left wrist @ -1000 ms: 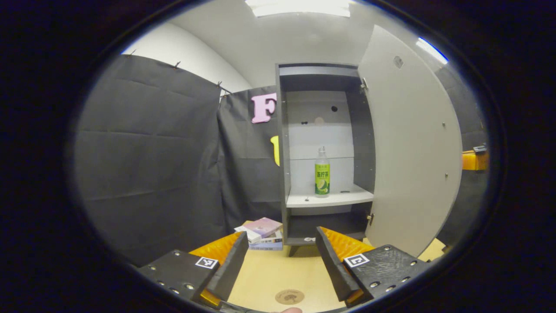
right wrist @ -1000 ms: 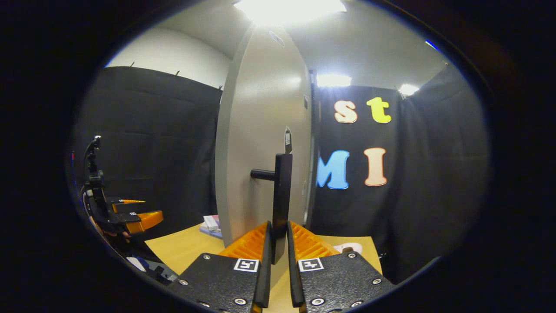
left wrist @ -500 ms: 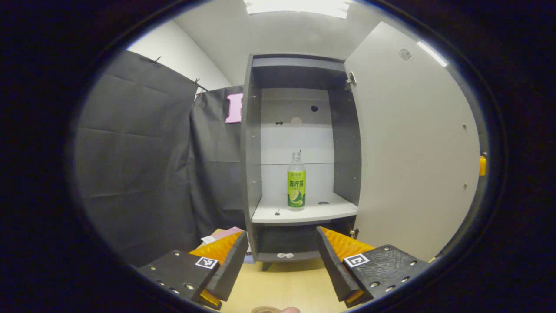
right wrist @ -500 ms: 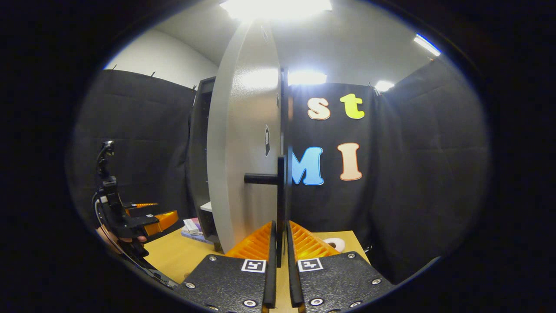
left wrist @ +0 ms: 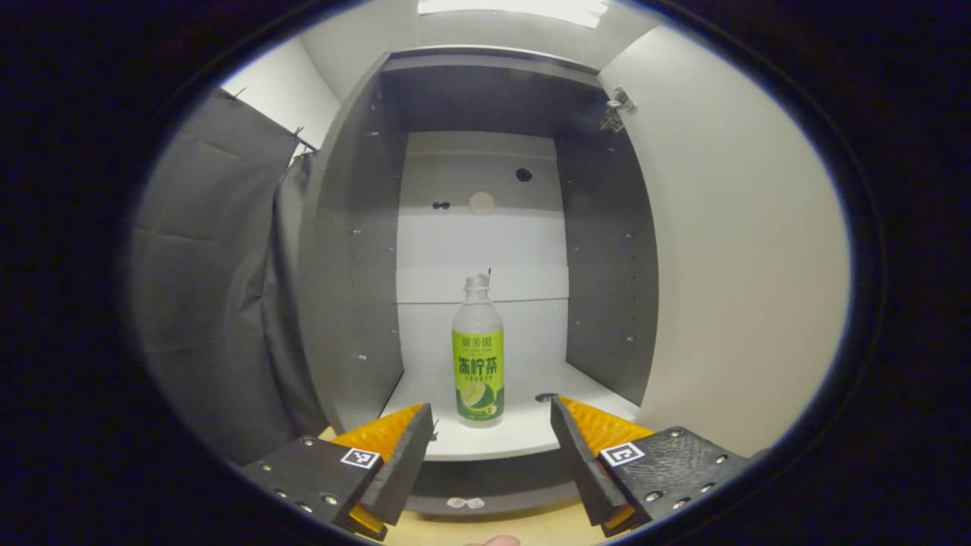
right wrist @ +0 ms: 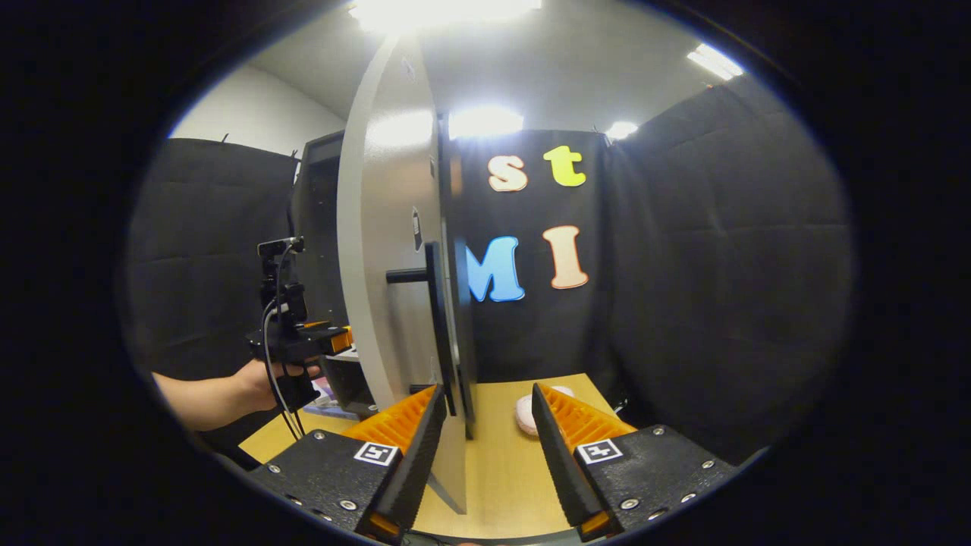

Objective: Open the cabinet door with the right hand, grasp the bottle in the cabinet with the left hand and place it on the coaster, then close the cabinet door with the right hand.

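Note:
The grey cabinet (left wrist: 356, 250) stands open, its pale door (left wrist: 743, 265) swung out to the right. On its white shelf (left wrist: 523, 436) a clear bottle (left wrist: 478, 356) with a green label stands upright. My left gripper (left wrist: 491, 447) is open just before the shelf's edge, the bottle a little beyond and centred between the fingers. In the right gripper view the door (right wrist: 383, 250) shows edge-on with its dark bar handle (right wrist: 434, 318). My right gripper (right wrist: 485, 447) is open, and the handle's lower end stands just past its left finger. The left gripper (right wrist: 334, 340), held by a hand (right wrist: 258, 379), reaches in at the cabinet's front.
A wooden table (right wrist: 501, 470) lies under the door. A white round object (right wrist: 527, 409) sits on it behind the right gripper. Black cloth walls close in the booth on the left and right. The door's lower edge hangs near the right gripper's left finger (right wrist: 413, 432).
The left gripper has moved forward and up to the shelf, so the bottle looms larger. The right gripper let go of the handle and opened; the door swung wider.

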The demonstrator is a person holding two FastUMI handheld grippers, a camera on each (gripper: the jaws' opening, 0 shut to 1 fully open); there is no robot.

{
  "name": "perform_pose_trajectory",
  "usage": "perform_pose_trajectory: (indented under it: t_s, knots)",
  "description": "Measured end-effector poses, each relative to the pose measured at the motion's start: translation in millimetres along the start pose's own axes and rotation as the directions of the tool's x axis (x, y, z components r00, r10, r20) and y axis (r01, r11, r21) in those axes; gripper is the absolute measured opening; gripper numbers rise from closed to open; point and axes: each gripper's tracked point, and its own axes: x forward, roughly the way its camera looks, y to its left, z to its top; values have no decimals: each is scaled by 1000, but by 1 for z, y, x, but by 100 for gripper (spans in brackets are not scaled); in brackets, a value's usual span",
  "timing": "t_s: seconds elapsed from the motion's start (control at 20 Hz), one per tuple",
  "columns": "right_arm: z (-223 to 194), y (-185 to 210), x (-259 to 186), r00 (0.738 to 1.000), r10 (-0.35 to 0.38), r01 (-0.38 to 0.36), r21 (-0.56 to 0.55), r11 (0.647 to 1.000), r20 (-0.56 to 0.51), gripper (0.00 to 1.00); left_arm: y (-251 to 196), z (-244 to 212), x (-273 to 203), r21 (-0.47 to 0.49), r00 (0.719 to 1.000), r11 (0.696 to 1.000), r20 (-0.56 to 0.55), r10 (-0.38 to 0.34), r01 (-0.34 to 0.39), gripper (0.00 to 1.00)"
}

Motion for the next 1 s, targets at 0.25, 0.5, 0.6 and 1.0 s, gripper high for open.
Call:
perform_pose_trajectory:
  t_s: [0.25, 0.5, 0.6, 1.0]
  knots:
    - [-16, -18, -9, 994, -102, 103, 38, 994, -24, 83, -2, 9, 59, 43, 1000, 999, 25, -10, 9, 94]
    - [-28, -24, -17, 984, -173, 174, 32, 984, -47, 84, 20, 6, 106, -21, 1000, 999, 19, 26, -25, 89]
    - [-28, -22, -13, 983, -178, 180, 37, 983, -51, 84, 17, 3, 121, -16, 1000, 1000, 11, 13, -13, 94]
    - [-32, -15, 3, 978, -192, 190, -32, 981, -76, 84, 25, -6, 143, -43, 999, 998, 12, 42, -41, 78]
